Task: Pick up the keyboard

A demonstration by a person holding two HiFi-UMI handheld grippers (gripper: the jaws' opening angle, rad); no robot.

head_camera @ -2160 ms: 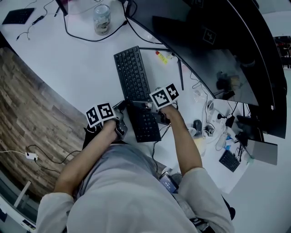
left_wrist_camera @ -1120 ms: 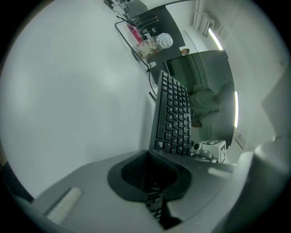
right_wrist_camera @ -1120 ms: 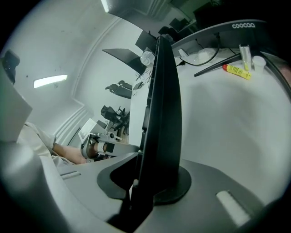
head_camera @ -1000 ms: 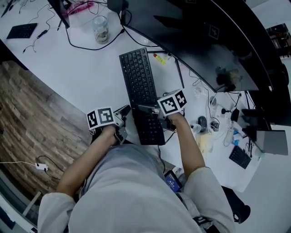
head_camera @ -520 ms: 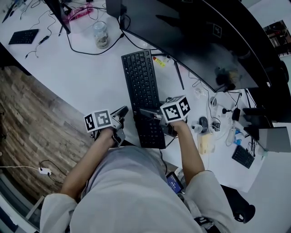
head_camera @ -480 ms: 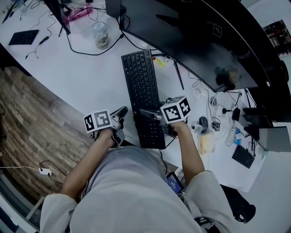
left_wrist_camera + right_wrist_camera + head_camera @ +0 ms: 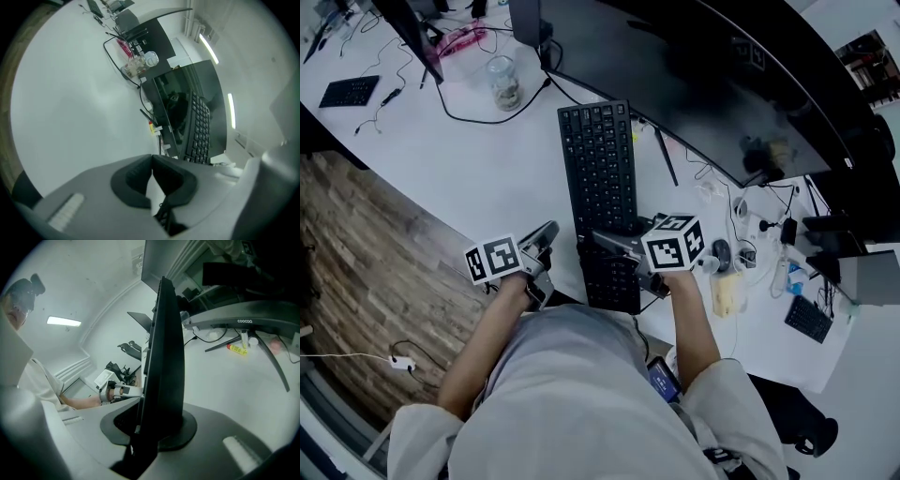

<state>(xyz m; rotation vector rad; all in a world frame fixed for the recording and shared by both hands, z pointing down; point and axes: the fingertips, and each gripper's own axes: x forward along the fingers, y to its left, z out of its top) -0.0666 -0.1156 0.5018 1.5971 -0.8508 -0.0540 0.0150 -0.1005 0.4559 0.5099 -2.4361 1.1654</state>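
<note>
The black keyboard point(image 7: 602, 159) hangs over the white desk point(image 7: 459, 169), its near end clamped in my right gripper point(image 7: 598, 239). In the right gripper view the keyboard point(image 7: 164, 357) stands edge-on between the jaws of that gripper point(image 7: 150, 423), which are shut on it. My left gripper point(image 7: 548, 230) sits just left of the keyboard's near end, apart from it. Its jaws point(image 7: 151, 161) meet with nothing between them. The keyboard's keys point(image 7: 199, 129) show at the right in the left gripper view.
A wide curved monitor point(image 7: 694, 84) runs along the far side, its stand foot beside a yellow marker point(image 7: 237, 349). A glass jar point(image 7: 501, 82) and a black cable lie at the back left. A mouse point(image 7: 721, 253) and clutter lie at the right. Wood floor point(image 7: 356, 244) lies beyond the desk's left edge.
The keyboard has come up toward the camera in my right gripper. My left gripper has also risen and drifted a little left, away from the keyboard.
</note>
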